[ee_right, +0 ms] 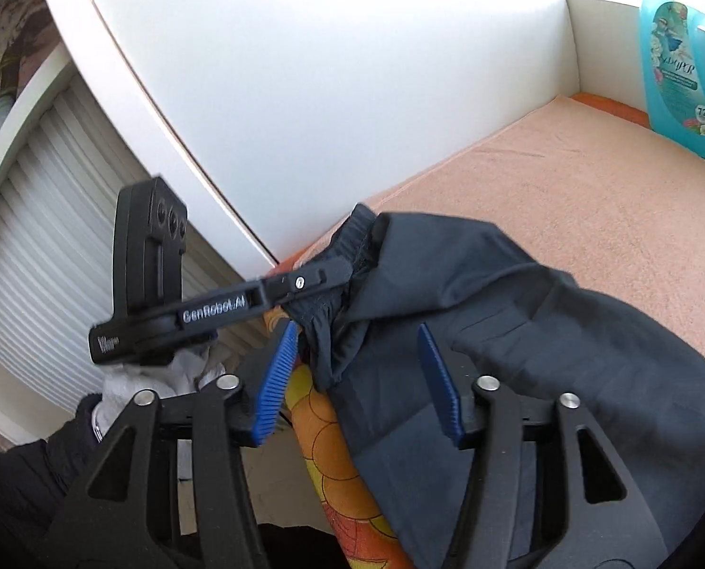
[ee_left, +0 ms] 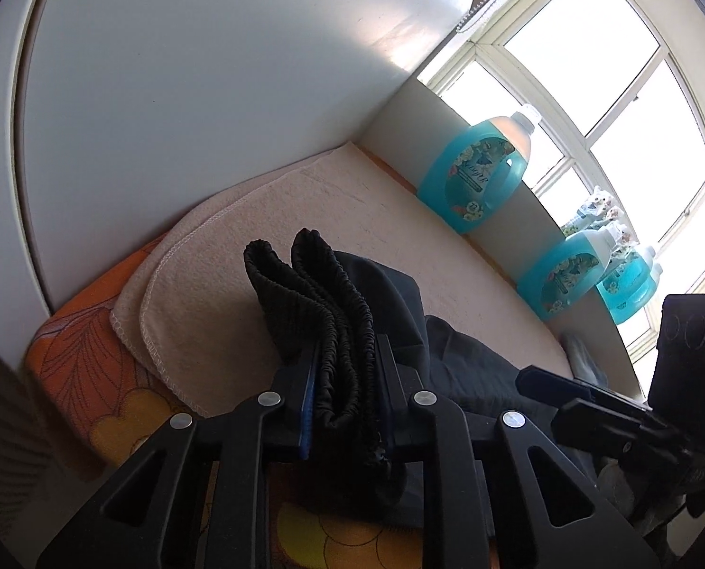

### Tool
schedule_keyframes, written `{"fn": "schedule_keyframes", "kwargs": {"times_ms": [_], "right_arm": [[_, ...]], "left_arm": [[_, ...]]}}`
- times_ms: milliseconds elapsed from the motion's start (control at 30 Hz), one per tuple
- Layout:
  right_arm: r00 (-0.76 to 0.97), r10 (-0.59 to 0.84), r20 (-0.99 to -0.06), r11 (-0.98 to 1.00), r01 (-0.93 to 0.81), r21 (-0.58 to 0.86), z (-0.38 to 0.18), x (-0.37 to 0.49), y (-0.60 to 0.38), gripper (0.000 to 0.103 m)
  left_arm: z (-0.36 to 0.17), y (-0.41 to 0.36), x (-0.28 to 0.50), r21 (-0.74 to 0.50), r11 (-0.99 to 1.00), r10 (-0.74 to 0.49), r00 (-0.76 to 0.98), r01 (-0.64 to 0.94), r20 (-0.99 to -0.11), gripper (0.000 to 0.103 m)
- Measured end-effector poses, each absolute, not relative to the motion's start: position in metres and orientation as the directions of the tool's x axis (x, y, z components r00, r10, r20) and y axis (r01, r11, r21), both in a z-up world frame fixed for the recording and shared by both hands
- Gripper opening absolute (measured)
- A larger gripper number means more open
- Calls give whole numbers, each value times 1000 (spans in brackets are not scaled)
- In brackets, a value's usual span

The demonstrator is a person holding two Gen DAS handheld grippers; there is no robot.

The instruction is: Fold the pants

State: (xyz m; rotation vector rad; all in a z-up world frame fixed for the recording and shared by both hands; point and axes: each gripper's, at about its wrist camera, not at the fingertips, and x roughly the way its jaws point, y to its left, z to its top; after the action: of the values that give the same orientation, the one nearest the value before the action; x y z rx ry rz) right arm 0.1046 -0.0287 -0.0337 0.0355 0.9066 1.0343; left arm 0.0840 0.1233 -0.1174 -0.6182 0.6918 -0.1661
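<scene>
The dark pants (ee_right: 518,313) lie bunched on a pale pink towel (ee_right: 566,180). In the left wrist view my left gripper (ee_left: 343,379) is shut on the pants' gathered elastic waistband (ee_left: 324,313), which stands up between the fingers. The rest of the pants (ee_left: 466,365) trail to the right. In the right wrist view my right gripper (ee_right: 357,370) is open, its blue pads (ee_right: 276,379) on either side of the pants' edge at the table's front. The left gripper (ee_right: 324,275) shows there too, clamped on the waistband (ee_right: 347,246).
An orange flowered cloth (ee_left: 91,379) covers the table under the towel. A white wall (ee_left: 186,118) stands at the back. Several blue detergent bottles (ee_left: 476,170) line the right side by a window (ee_left: 613,95). A white shutter (ee_right: 44,237) is on the left.
</scene>
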Motion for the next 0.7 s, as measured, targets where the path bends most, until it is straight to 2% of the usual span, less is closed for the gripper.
{"fn": "schedule_keyframes", "kwargs": {"times_ms": [67, 233, 367, 600, 633, 700], "right_arm": [[165, 757, -632, 527, -725, 443, -27, 122, -14, 59], [43, 709, -704, 508, -724, 467, -37, 150, 48, 59], [64, 555, -829, 593, -730, 341, -54, 156, 87, 59], [46, 426, -903, 593, -768, 241, -74, 151, 107, 59], [50, 412, -910, 599, -767, 230, -77, 150, 106, 57], [37, 398, -917, 615, -753, 236, -83, 153, 103, 42]], "left_arm": [[-113, 115, 79, -560, 828, -335, 772, -33, -540, 19], [-105, 102, 70, -524, 851, -331, 784, 8, -525, 19], [-105, 98, 67, -521, 854, -335, 787, 21, -518, 19], [-104, 85, 67, -508, 859, -355, 785, 60, -507, 19], [-103, 84, 67, -513, 856, -362, 785, 66, -503, 19], [-102, 84, 67, -514, 855, -367, 785, 73, -499, 19]]}}
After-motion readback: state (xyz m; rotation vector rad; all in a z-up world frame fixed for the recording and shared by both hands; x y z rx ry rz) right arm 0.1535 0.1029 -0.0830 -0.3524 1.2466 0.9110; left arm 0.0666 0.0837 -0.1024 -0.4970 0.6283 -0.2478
